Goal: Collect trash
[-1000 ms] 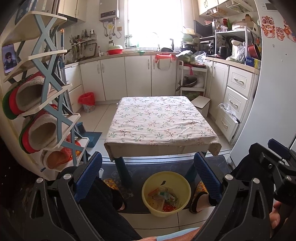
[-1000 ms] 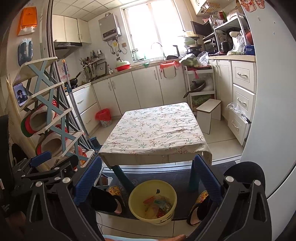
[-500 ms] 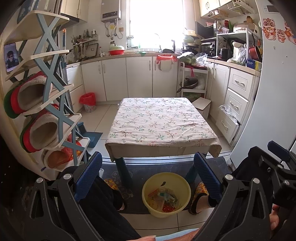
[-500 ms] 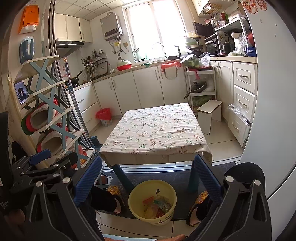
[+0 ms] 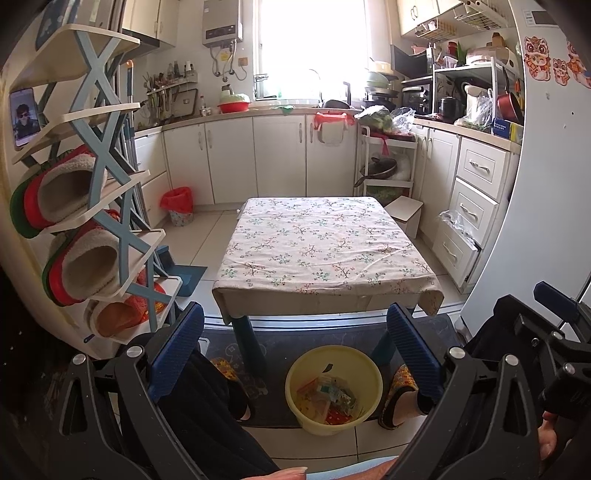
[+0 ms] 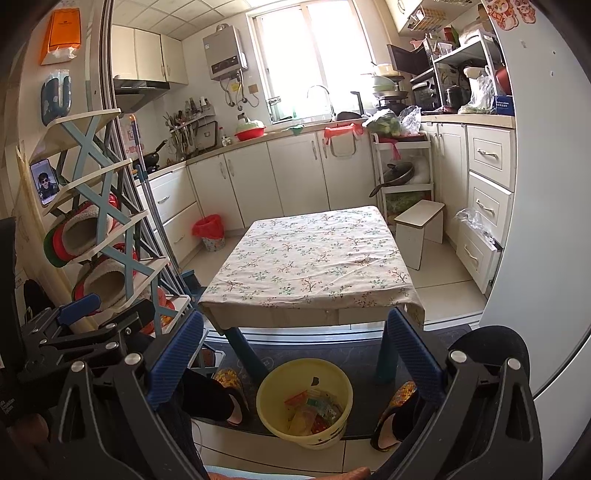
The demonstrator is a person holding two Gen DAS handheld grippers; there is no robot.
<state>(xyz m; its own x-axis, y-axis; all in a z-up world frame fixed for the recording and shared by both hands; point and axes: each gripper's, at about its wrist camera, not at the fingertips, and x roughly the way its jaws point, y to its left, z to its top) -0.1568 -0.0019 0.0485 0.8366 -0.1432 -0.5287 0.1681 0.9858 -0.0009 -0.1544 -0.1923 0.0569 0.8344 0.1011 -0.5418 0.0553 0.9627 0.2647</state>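
Trash [image 5: 328, 400] lies in the yellow bucket [image 5: 295, 384] on the floor before the table [image 5: 325, 243], between the spread, empty fingers of both the left gripper [image 5: 295, 354] and right gripper [image 6: 295, 354], whose view alone shows an orange bag [image 6: 61, 35] up left.

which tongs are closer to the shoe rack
Left. The left tongs are just beside the shoe rack; the right tongs sit farther over, toward the fridge.

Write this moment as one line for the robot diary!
left gripper: open, empty | right gripper: open, empty | yellow bucket: on floor, wrappers inside | table: only the cloth on it
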